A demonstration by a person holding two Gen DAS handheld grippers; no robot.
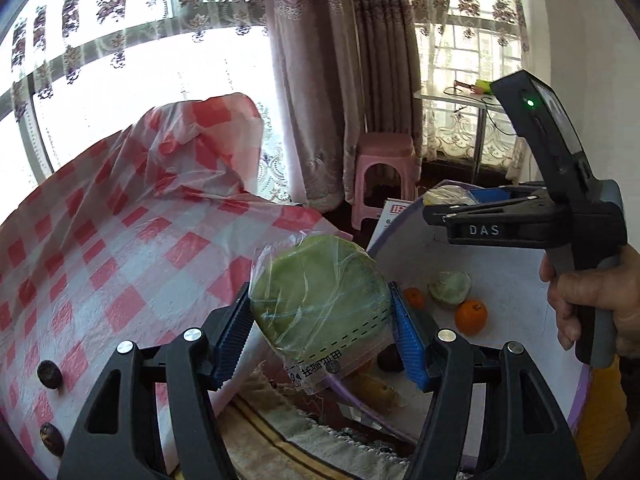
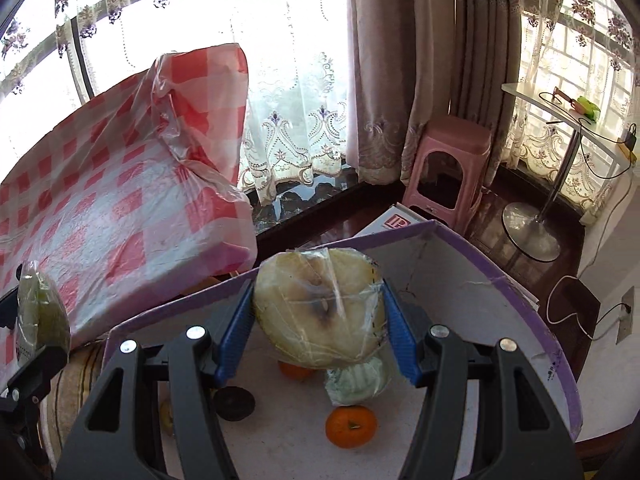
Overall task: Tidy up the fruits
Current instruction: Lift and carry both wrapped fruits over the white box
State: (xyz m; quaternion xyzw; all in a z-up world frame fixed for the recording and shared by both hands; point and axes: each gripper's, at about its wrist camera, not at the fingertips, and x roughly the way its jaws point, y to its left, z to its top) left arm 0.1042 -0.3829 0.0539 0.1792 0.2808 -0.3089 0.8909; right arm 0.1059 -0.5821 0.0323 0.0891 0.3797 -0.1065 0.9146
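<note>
Left gripper clamped on a bagged green melon slice, held between checked table and white box. Right gripper gripping a wrapped yellow melon slice above oranges in that box.

Both my claws hold something, tilted downward.

My left claw presses its blue pads on a wrapped green fruit half. My right claw clamps a wrapped pale fruit half; my right hand grips the handle.
</note>
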